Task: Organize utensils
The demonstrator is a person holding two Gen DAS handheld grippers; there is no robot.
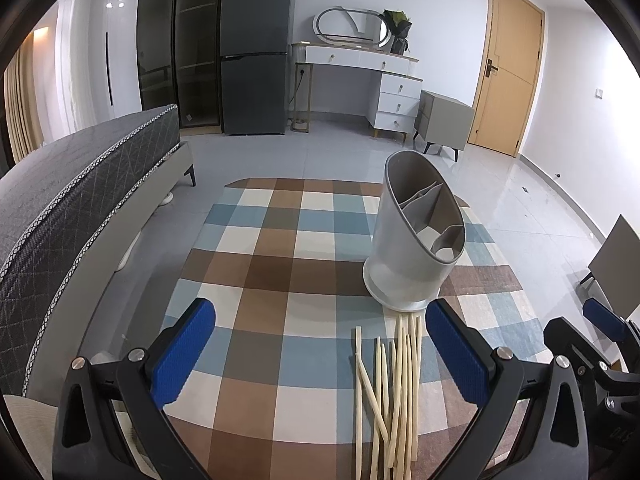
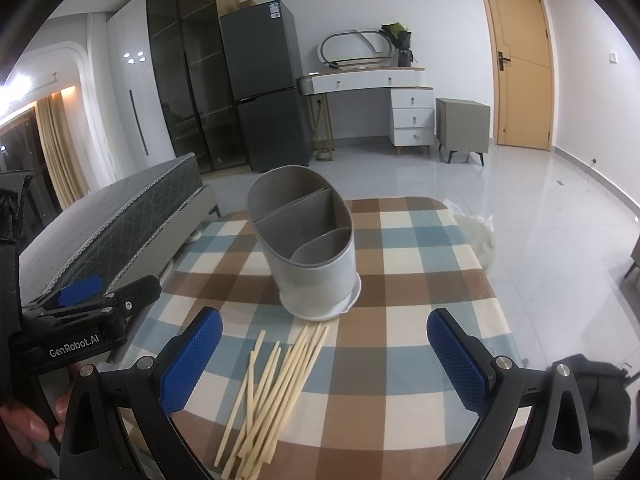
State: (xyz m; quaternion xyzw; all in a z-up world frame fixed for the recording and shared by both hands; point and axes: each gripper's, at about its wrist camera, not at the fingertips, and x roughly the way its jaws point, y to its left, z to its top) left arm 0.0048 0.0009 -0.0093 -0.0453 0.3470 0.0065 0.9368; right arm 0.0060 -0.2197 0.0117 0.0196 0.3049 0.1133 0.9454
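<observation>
Checkered cloth covers the counter [image 2: 420, 280], with a bed on the left and a fridge and door at the far wall. Grey utensil holder [image 2: 308, 240] stands mid-counter, pale chopsticks [image 2: 276, 392] in a loose pile just near of it. Left gripper [image 1: 320, 356] and right gripper [image 2: 324, 360] both hang wide open, gripping nothing.

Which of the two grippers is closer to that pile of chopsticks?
Right, narrowly. The chopsticks lie centred between the open right gripper's fingers; in the left gripper's view they sit off toward its right finger.
</observation>
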